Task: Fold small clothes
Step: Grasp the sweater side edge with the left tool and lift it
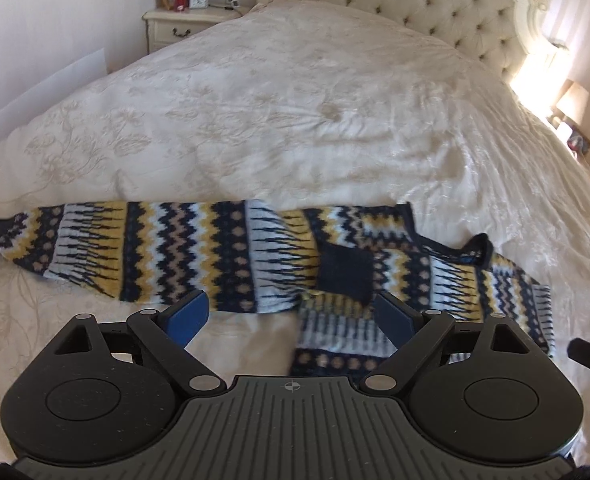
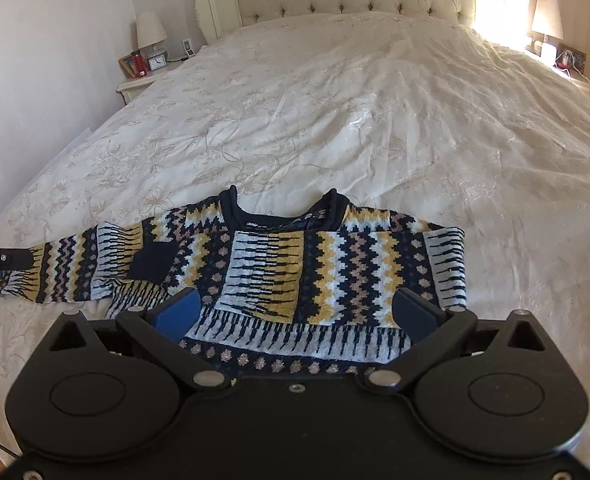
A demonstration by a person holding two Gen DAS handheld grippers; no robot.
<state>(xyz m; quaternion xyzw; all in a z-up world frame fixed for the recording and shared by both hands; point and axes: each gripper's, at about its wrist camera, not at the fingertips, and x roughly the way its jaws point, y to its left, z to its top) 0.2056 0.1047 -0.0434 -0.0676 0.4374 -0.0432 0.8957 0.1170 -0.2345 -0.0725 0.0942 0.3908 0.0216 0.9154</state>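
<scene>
We've got the patterned sweater (image 2: 295,264) flat on the bed (image 2: 335,112) (one sleeve folded in); left gripper (image 1: 291,312) & right gripper (image 2: 295,308) both spread apart, holding nothing.

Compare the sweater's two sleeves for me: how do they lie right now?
The left sleeve stretches straight out sideways from the sweater; the right sleeve is folded across the chest. The left sleeve rests on the bedspread; the right sleeve rests on the body. Both share the navy, yellow and white zigzag knit.
</scene>
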